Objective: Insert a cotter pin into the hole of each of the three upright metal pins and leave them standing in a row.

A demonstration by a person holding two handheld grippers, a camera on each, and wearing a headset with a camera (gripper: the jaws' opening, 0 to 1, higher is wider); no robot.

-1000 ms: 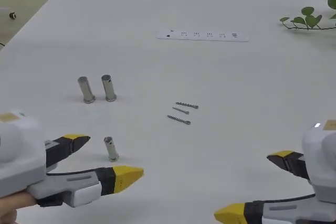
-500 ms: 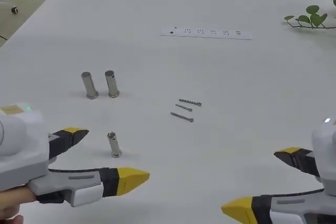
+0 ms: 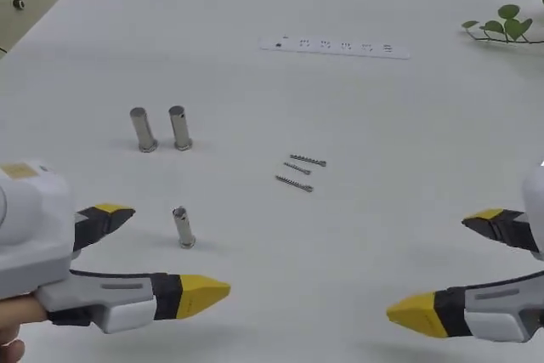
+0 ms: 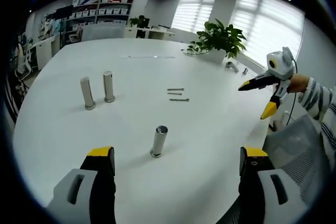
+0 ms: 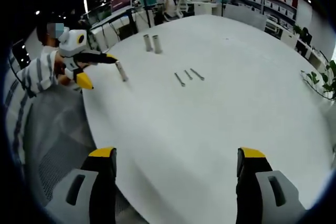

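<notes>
Since a second ago my right tongs (image 3: 427, 268) have drifted out toward 3 o'clock, away from the middle of the table (image 3: 382, 125). The left tongs (image 4: 177, 156) have barely budged. None of the parts moved, it's just my head that shifted.

Both sets are spread wide apart with nothing in them. In the head view they hover over the near edge, left at about 8 o'clock and right at about 4.

Closest thing is the lone pin (image 3: 182, 227). It stands on its own just past the left tongs at their 12 o'clock, roughly in line with the gap between the jaws, and nothing touches it.

Out at 2 o'clock from it, the three cotters (image 3: 297, 172) lie flat on the table. They're bunched side by side, well apart from every pin.

A bit further, at 12 o'clock from the lone pin, the two pins (image 3: 161, 128) stand next to each other, close with a small gap.

Way out at 1 o'clock there's a white strip (image 3: 334, 47). A plant (image 3: 506, 25) pokes in at the far 2 o'clock corner.
</notes>
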